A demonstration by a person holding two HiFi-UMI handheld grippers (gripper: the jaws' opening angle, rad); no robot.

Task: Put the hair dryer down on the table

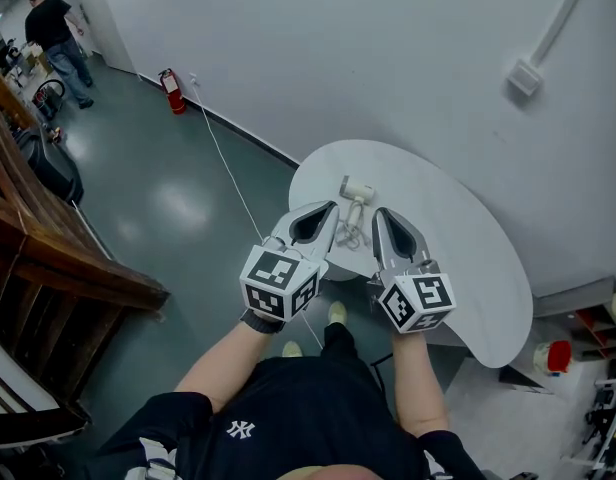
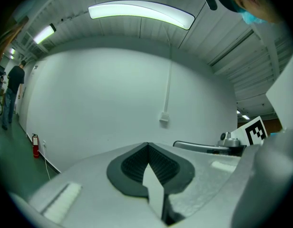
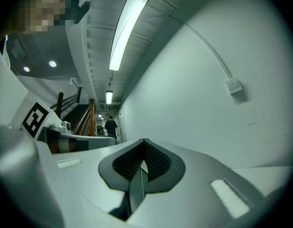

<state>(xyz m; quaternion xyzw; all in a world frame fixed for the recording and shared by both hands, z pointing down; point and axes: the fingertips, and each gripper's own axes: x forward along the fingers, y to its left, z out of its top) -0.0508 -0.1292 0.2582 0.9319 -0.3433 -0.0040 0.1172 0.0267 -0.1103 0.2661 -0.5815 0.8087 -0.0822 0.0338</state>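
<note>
Seen from above, a person in a dark shirt holds one hand-held gripper in each hand over the near edge of a white, rounded desk (image 1: 458, 258) that stands against a pale wall. The small white hair dryer (image 1: 356, 190) lies on the desk, apart from both tools, just past their tips and roughly midway between them. Its pale cord (image 1: 348, 233) is loosely bunched on the desk surface closer to the person, showing in the gap between the two tools. The left hand-held gripper (image 1: 323, 216) is clenched: in its own view the two ribbed dark pads meet at the tip (image 2: 147, 148) with nothing held between them, and they point up toward the wall and a ceiling light. The right hand-held gripper (image 1: 388, 230) is likewise clenched and empty, its pads meeting at the tip (image 3: 144, 144) and aimed along the wall. A red fire extinguisher (image 1: 172, 90) stands on the grey floor by the wall, and another person (image 1: 56, 38) stands far off in the upper left corner.
</note>
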